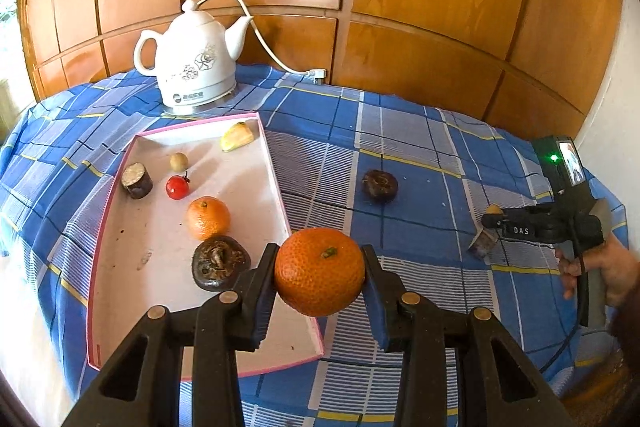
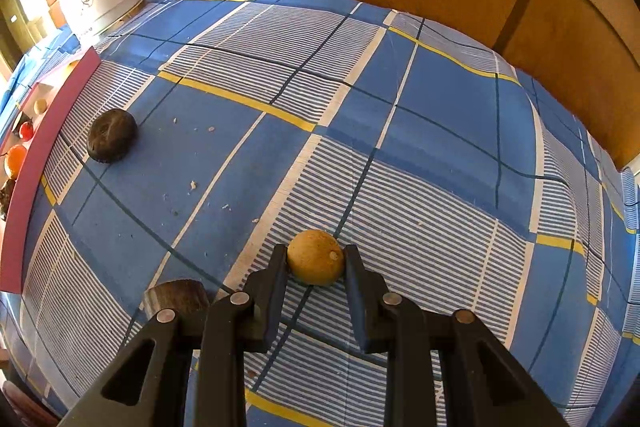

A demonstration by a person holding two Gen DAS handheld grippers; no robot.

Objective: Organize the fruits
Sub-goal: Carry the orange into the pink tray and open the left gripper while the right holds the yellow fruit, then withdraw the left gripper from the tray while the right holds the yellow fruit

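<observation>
A: Orange (image 1: pixel 319 271) sits clamped between the left gripper (image 1: pixel 320 269) pads, above the tray's (image 1: pixel 176 147) near right rim.
B: Carry it left over bare tray floor, lower, then release.
A: Right gripper (image 2: pixel 316 261) pinches the small tan fruit (image 2: pixel 315 257) on the cloth (image 2: pixel 440 107).
B: Lift it straight.

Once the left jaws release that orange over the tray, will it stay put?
Probably not at once: the orange is round, so it may roll. The tray has a low rim that should stop it. Its pebbled peel looks grippy, so slipping seems unlikely.
</observation>
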